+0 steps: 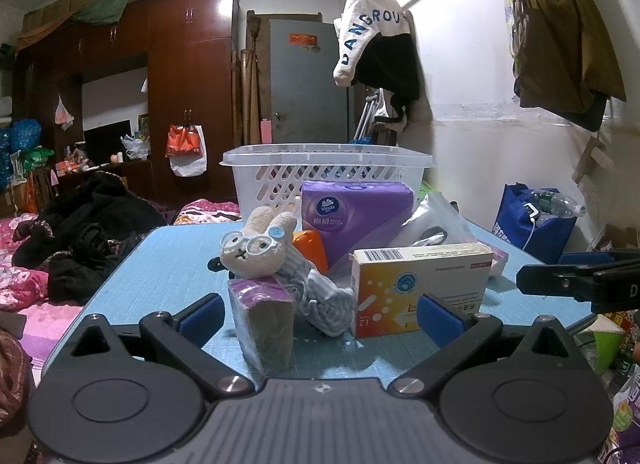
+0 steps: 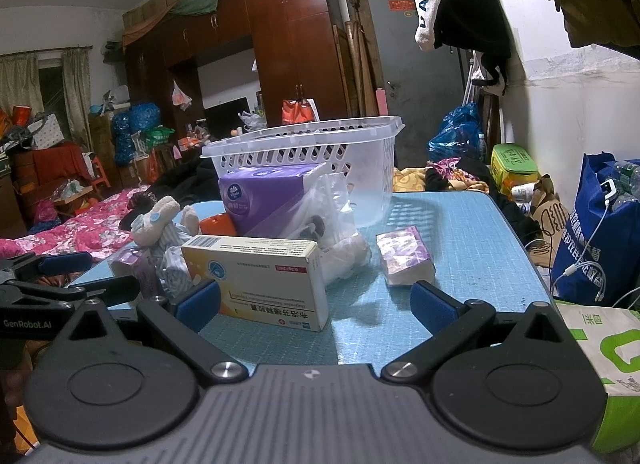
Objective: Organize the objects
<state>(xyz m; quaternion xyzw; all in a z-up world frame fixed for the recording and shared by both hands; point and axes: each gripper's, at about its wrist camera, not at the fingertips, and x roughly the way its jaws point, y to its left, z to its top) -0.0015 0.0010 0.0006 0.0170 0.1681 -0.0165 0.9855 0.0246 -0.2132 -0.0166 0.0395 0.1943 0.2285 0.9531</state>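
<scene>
Progress: nothing visibly in far basket (image 1: 326, 168) | your left gripper (image 1: 320, 318), right gripper (image 2: 316, 306) gaped empty | medicine box (image 2: 260, 280), tissue packs, plush rabbit (image 1: 260, 248) remained on table (image 2: 460, 232).

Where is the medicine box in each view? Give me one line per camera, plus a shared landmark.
Left wrist: medicine box right of centre, beside the toy rabbit.
Right wrist: medicine box left of centre, in front of the plastic bag.
Shared landmark: white basket behind it.
</scene>
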